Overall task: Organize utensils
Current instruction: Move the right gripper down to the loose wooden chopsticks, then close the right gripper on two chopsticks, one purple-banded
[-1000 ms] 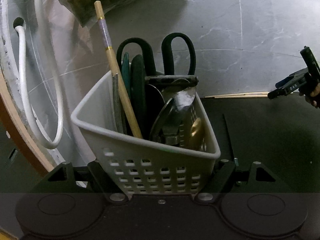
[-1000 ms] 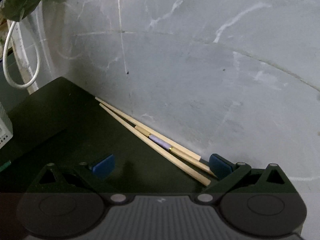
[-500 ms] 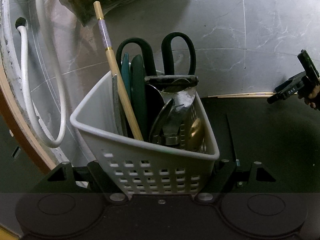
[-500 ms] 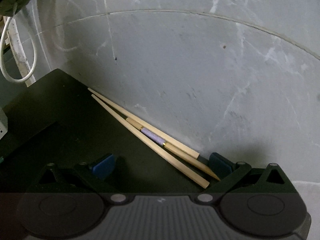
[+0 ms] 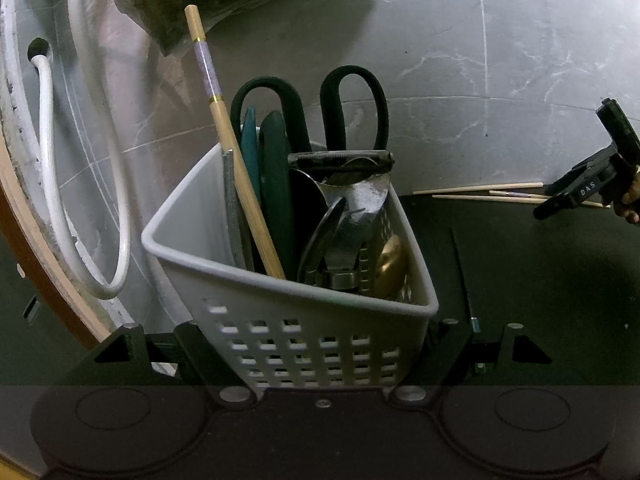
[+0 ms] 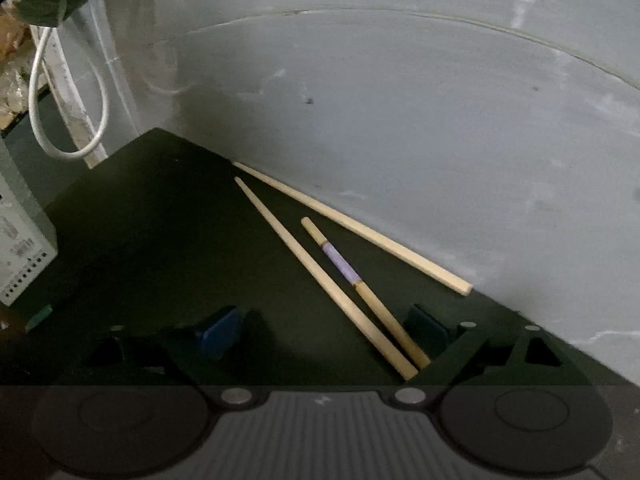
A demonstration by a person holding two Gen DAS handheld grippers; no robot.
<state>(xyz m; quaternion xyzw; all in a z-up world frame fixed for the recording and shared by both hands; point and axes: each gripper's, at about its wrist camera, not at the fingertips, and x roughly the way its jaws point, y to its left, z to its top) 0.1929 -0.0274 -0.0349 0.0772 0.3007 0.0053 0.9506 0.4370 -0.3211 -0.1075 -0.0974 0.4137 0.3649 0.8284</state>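
The right gripper (image 6: 324,328) hangs low over the dark mat (image 6: 168,216), just in front of the grey marbled wall, and the coming move turns on how the three loose chopsticks lie against its jaws. All three run on the same slant, from the mat's far corner toward its near right edge, so their long axes cross the gap between the fingers at an angle instead of lying square across it. The plain chopstick (image 6: 320,276) and the purple-banded chopstick (image 6: 360,288) end inside that gap, crowded close against the right finger, while the left blue pad (image 6: 220,330) stands well apart from them. The third chopstick (image 6: 352,226) lies further off, along the mat's back edge where it meets the wall, outside the jaws. The jaws are wide and closing, with the two near sticks between them but not yet pressed by either pad. A clean pinch would probably need the hand shifted right or rolled until the fingers sit across the sticks. The left gripper (image 5: 320,356) is clamped on the lower wall of the white basket (image 5: 256,292), which already carries a matching banded chopstick (image 5: 236,172), black-handled scissors (image 5: 356,112) and other utensils. Seen from the left wrist, the loose sticks sit far toward the mat's right back edge, right at the right hand, so it is clearly the nearer one.
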